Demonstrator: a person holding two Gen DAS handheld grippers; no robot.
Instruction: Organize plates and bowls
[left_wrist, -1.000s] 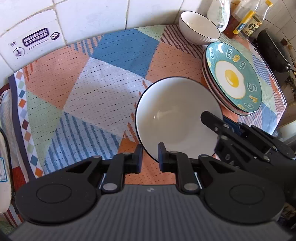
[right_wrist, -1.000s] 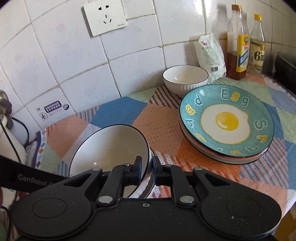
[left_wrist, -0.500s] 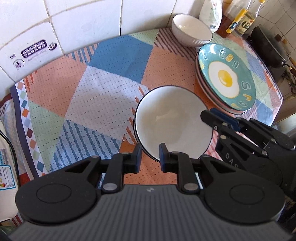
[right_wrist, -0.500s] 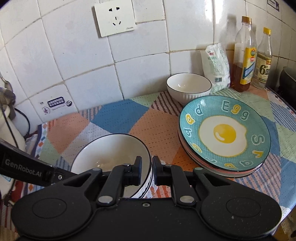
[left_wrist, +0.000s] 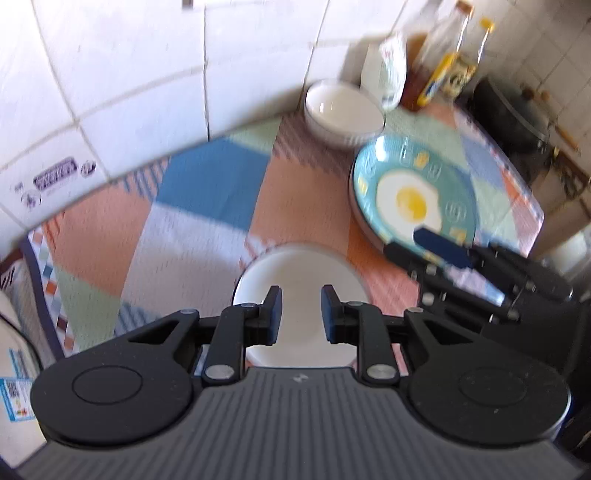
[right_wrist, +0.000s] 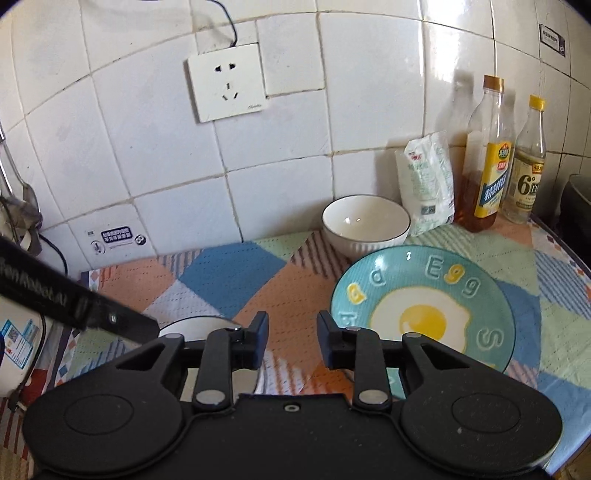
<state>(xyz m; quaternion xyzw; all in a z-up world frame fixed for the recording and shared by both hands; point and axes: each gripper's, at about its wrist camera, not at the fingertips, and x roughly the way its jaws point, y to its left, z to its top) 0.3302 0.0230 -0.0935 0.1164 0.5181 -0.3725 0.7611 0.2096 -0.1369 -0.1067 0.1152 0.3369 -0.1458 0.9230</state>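
White-tiled wall backed the patterned desk (right_wrist: 229, 280), where both tools, left (left_wrist: 298, 310) and right (right_wrist: 291, 334), hung released, jaws apart, above the freed bowl (left_wrist: 299, 273) just beneath them.

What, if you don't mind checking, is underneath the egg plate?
The egg plate sits on at least one more plate, whose rim edge shows below it. How many are stacked, and the cloth beneath, are hidden.

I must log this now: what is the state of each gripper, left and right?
Left gripper: open, holding nothing; it is above the near bowl.
Right gripper: open, holding nothing.
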